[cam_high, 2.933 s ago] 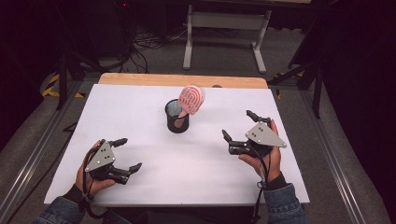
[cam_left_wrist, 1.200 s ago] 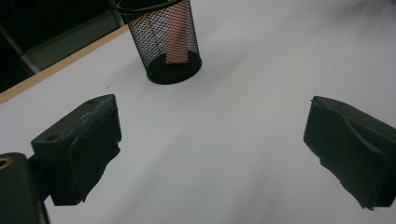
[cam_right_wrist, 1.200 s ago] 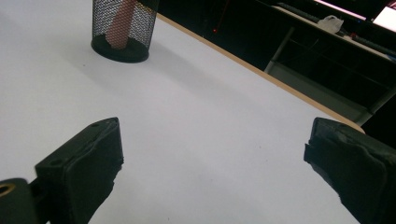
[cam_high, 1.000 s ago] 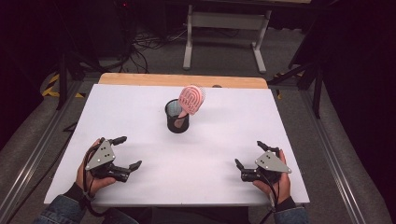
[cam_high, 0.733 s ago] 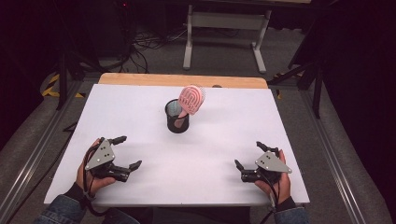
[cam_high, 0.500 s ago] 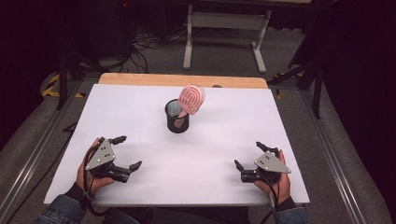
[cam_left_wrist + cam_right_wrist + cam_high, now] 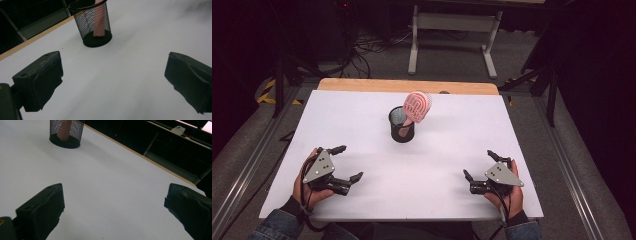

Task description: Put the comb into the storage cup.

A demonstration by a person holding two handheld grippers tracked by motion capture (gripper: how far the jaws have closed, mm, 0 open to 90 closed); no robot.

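One white desk (image 7: 362, 115), with a wood strip along the far edge. One black mesh cup (image 7: 402, 125) near the middle, a bit toward the far side. One pink brush (image 7: 417, 106) standing in the cup, tilted to the right, its round head up above the rim. Two claws, one in each hand. Left claw (image 7: 348, 164) at the near left, close to the near edge, jaws spread wide apart and holding nothing. Right claw (image 7: 480, 167) at the near right, close to the near edge and the right edge, jaws spread wide too and holding nothing. Lots of bare white desk between the two claws and between each claw and the cup. Cup well apart from every edge. From the left claw's own view, the mesh cup (image 7: 93, 23) far ahead, pink handle (image 7: 99, 23) seen through the mesh. From the right claw's own view, the cup (image 7: 66, 133) far off at the upper left.
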